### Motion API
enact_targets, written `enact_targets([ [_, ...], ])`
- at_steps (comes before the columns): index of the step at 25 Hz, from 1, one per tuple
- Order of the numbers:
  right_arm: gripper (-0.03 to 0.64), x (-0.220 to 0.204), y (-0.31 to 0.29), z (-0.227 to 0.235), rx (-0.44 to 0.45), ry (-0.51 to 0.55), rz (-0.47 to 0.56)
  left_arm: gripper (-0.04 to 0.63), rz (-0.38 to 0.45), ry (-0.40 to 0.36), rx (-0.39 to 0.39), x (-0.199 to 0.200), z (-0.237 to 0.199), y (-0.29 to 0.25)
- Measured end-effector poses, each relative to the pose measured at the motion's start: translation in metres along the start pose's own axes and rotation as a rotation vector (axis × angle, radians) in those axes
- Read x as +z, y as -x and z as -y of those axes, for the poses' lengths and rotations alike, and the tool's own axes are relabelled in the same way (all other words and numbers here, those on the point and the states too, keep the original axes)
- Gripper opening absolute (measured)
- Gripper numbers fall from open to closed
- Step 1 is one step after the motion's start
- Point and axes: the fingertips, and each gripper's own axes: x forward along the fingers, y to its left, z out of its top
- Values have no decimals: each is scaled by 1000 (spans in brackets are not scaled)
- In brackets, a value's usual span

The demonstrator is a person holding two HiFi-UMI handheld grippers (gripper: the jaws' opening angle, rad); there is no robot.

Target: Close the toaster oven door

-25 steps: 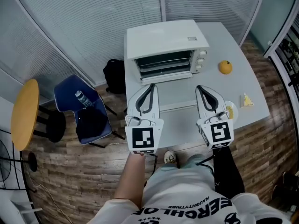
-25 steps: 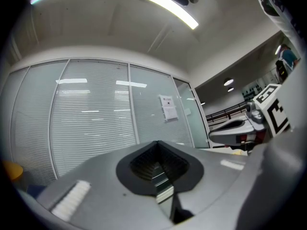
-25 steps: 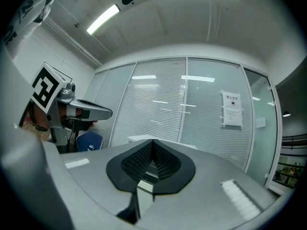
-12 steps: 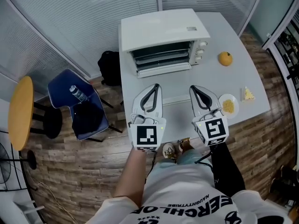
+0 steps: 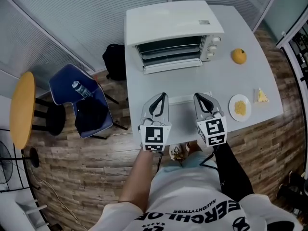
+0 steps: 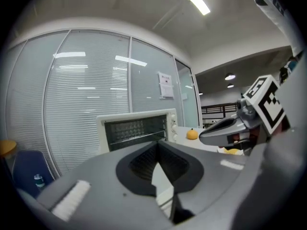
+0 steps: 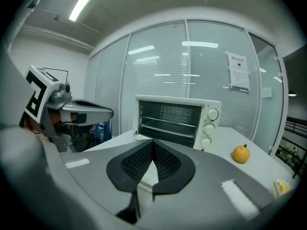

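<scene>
The white toaster oven (image 5: pixel 168 25) stands at the back of the pale table (image 5: pixel 226 83). Its door (image 5: pixel 174 65) is folded down and the racks show inside. Both grippers hover over the table's front edge, well short of the door. My left gripper (image 5: pixel 158 99) is shut with nothing in it. So is my right gripper (image 5: pixel 200 98), a hand's width to its right. In the left gripper view the oven (image 6: pixel 136 127) is straight ahead of my left gripper (image 6: pixel 157 145). In the right gripper view the oven (image 7: pixel 175 119) lies beyond my right gripper (image 7: pixel 152 143).
An orange (image 5: pixel 238 56) sits right of the oven. A plate (image 5: pixel 239 108) of yellow food and a yellow wedge (image 5: pixel 261 96) lie at the table's right. On the floor to the left are a blue chair (image 5: pixel 77 100) holding a bottle, a black bag (image 5: pixel 114 61) and a yellow round table (image 5: pixel 21 109).
Both grippers have drawn back from the open door toward the table's front edge, staying shut. The head view has shifted a little.
</scene>
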Motion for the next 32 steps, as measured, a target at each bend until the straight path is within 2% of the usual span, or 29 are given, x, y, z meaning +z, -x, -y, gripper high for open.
enact_targets([
  [7, 2, -57, -15, 4, 7, -32, -134, 54, -149, 53, -16, -72, 13, -9],
  [11, 2, -79, -20, 6, 11, -47, -188, 54, -213, 75, -25, -101, 20, -9],
  [21, 2, -119, -30, -1, 43, -80, -281, 54, -329, 134, -26, -150, 26, -7],
  [32, 2, -153, -38, -5, 64, -98, -360, 54, -404, 174, -4, -180, 22, -8],
])
